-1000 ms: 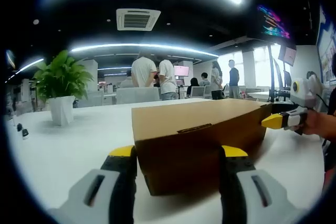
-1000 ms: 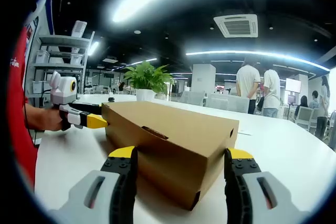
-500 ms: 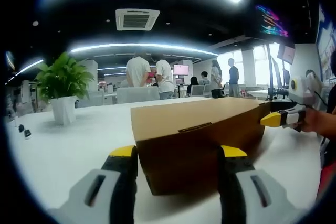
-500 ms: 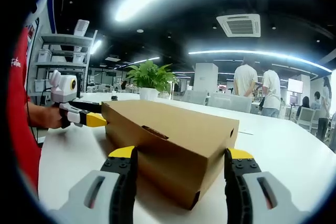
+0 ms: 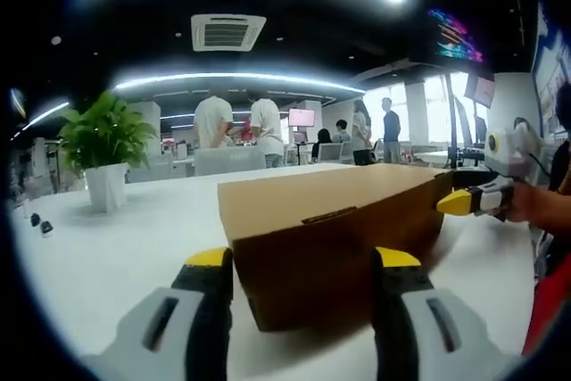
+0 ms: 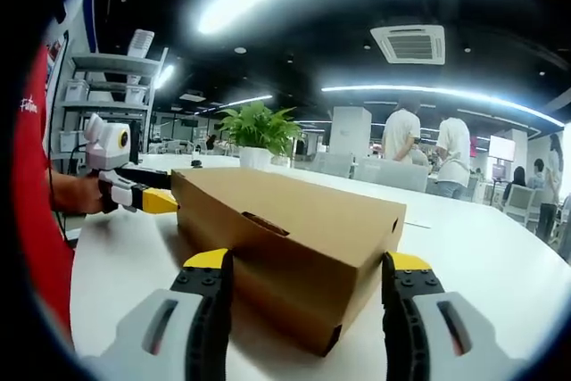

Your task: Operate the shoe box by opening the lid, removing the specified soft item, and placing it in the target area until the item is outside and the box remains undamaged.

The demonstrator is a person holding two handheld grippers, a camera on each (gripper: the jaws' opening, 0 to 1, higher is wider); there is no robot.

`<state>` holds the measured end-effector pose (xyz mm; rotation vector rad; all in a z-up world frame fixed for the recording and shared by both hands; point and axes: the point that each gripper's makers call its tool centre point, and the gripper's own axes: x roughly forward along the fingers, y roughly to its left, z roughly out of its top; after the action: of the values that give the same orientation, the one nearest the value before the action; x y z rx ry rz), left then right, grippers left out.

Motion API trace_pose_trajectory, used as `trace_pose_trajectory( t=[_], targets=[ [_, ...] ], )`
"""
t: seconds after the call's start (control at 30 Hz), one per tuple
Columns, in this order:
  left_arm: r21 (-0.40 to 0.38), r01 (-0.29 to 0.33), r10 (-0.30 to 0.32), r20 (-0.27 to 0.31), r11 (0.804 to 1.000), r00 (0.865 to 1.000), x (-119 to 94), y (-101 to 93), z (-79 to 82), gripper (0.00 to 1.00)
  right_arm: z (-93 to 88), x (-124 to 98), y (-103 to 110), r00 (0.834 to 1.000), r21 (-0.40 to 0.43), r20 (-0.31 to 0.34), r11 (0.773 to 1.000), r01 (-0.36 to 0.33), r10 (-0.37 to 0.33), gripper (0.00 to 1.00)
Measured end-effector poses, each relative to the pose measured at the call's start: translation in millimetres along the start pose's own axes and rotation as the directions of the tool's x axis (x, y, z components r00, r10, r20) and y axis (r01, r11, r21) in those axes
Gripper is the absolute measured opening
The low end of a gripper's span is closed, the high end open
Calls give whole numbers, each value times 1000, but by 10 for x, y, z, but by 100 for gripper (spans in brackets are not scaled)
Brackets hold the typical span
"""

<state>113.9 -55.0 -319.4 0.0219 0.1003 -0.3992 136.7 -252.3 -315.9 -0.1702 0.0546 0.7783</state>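
1. The shoe box (image 5: 330, 243) is plain brown cardboard, long and low, with its lid shut flat on top. It lies on a white table (image 5: 116, 238).
2. A small dark slot or tab shows at the lid's front edge in the left gripper view, and again along the lid's side in the right gripper view, where the box (image 6: 294, 247) shows one corner nearest the camera.
3. The cardboard looks clean, with straight edges and no visible dents or tears on the faces shown.
4. The left gripper (image 5: 303, 260) has its yellow-tipped jaws spread wide, one on each side of the box's near end; whether they touch the walls cannot be told.
5. The right gripper (image 6: 308, 263) is likewise spread, its jaws flanking the near corner of the box.
6. In the left gripper view the right gripper (image 5: 464, 202), held in a hand (image 5: 540, 207), reaches the box's far right end.
7. In the right gripper view the left gripper (image 6: 152, 201) sits at the box's far left end.
8. A potted plant (image 5: 105, 153) stands on the table, well apart from the box.
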Motion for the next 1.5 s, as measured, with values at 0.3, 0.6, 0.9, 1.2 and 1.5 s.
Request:
trace_pose_trajectory(
  t=[0.3,0.6,0.9,1.2,1.5],
  targets=[
    [-6,-26,26,14,1000,1000,-54,-47,15,58,6,-19,27,1000,0,-13,1000,-10,10,68],
    [7,-24,24,26,1000,999,-88,-106,12,58,1,-101,60,1000,0,3,1000,5,-5,68],
    [24,-24,23,26,999,999,-125,-139,2,58,-6,-140,67,1000,2,5,1000,5,-5,68],
    [2,-14,14,19,1000,1000,-182,-174,15,58,-3,-192,110,1000,0,2,1000,9,-9,68],
    [5,-8,8,22,1000,1000,-218,-159,-7,58,4,-233,149,1000,-1,-1,1000,15,-15,68]
  ],
)
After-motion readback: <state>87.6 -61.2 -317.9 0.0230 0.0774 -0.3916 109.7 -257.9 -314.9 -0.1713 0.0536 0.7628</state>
